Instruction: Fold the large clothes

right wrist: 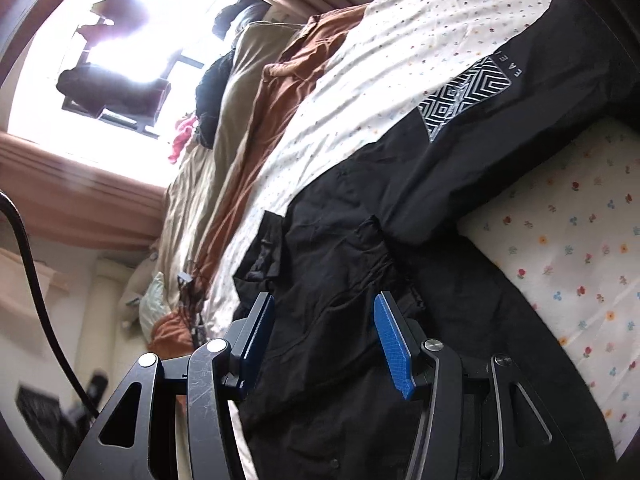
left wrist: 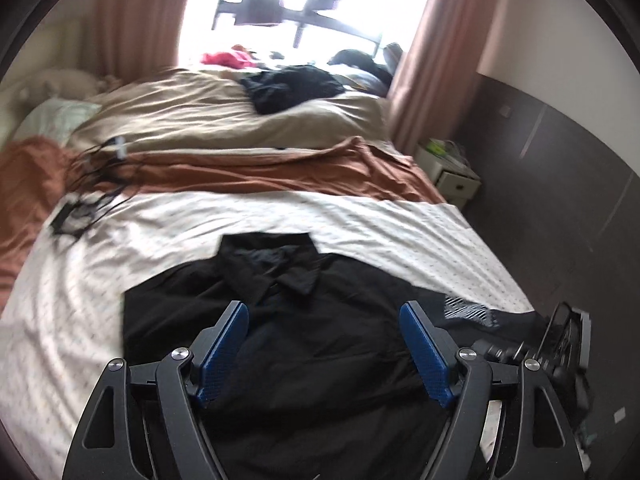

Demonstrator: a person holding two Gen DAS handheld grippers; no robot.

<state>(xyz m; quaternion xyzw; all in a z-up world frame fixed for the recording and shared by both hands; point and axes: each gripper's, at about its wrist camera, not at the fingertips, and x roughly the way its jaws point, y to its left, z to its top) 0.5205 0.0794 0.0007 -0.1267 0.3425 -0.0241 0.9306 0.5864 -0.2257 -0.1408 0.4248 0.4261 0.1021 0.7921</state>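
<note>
A large black collared shirt (left wrist: 304,344) lies spread on the near part of the bed, collar (left wrist: 296,280) toward the far side. A white geometric print (right wrist: 464,96) marks one part of it, also seen as the print (left wrist: 464,308) at the right. My left gripper (left wrist: 324,312) hovers over the shirt's chest, jaws wide open, blue pads (left wrist: 224,348) touching nothing. My right gripper (right wrist: 325,304) is rolled sideways over crumpled black shirt fabric (right wrist: 340,264), jaws half apart, pads (right wrist: 394,344) not visibly pressing on cloth.
The bed's white floral sheet (left wrist: 160,232) surrounds the shirt. Beyond lie a rust-brown cloth (left wrist: 280,176), a beige duvet (left wrist: 192,116), a black clothes pile (left wrist: 292,88) and a pink garment (left wrist: 228,58). Cables (left wrist: 96,176) lie at left; a white nightstand (left wrist: 452,176) stands at right.
</note>
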